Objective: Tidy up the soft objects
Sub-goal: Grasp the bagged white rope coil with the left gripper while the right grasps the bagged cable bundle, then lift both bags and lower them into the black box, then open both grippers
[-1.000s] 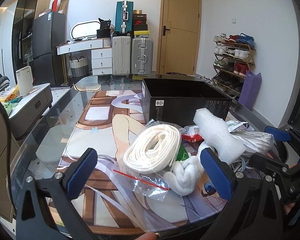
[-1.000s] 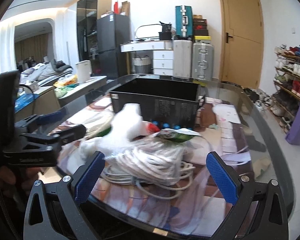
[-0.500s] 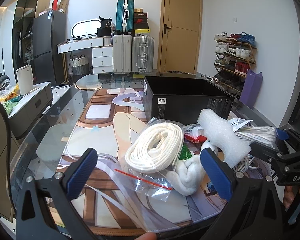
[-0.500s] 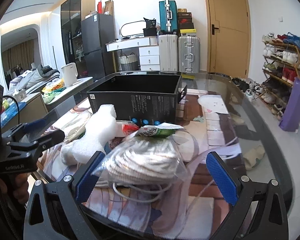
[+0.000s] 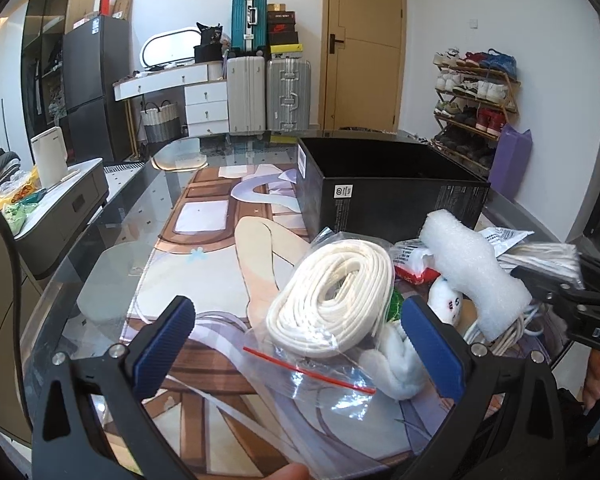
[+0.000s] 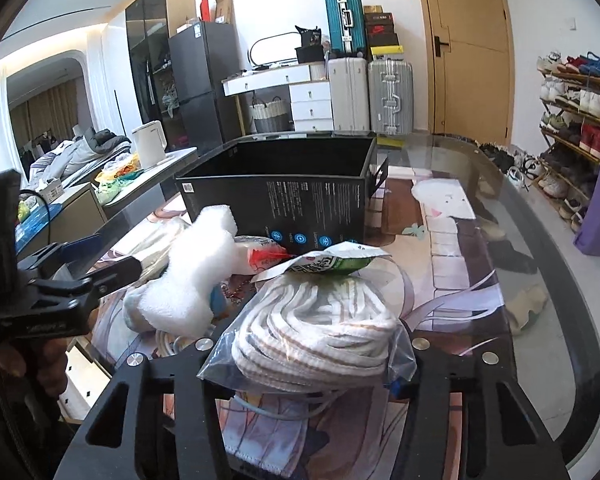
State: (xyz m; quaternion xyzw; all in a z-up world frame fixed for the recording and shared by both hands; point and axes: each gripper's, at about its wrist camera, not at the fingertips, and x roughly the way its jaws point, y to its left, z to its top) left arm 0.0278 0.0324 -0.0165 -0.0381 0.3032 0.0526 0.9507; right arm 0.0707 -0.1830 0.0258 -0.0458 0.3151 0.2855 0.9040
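Evidently the right gripper [image 6: 312,360] has just been closing and its jaws now press in on the bag of striped cord [image 6: 316,328], which sits between them on the printed mat [image 6: 452,280]; half a second ago the same jaws stood wide on either side of that bag. The grip looks made, though the bag is not yet lifted. The left gripper [image 5: 300,344] stands fully open and holds nothing, poised over the bag of white rope [image 5: 332,292] with its red seal strip. A foam piece [image 5: 472,268], a plush toy [image 5: 396,360] and a red-and-white packet [image 5: 414,264] lie heaped between the two bags. The black box [image 5: 396,196], open and seemingly empty, stands just behind the heap. Judged from this, the first item is secured and transfer to the box is the likely next step; loose cable trailing beneath the gripped bag may snag.
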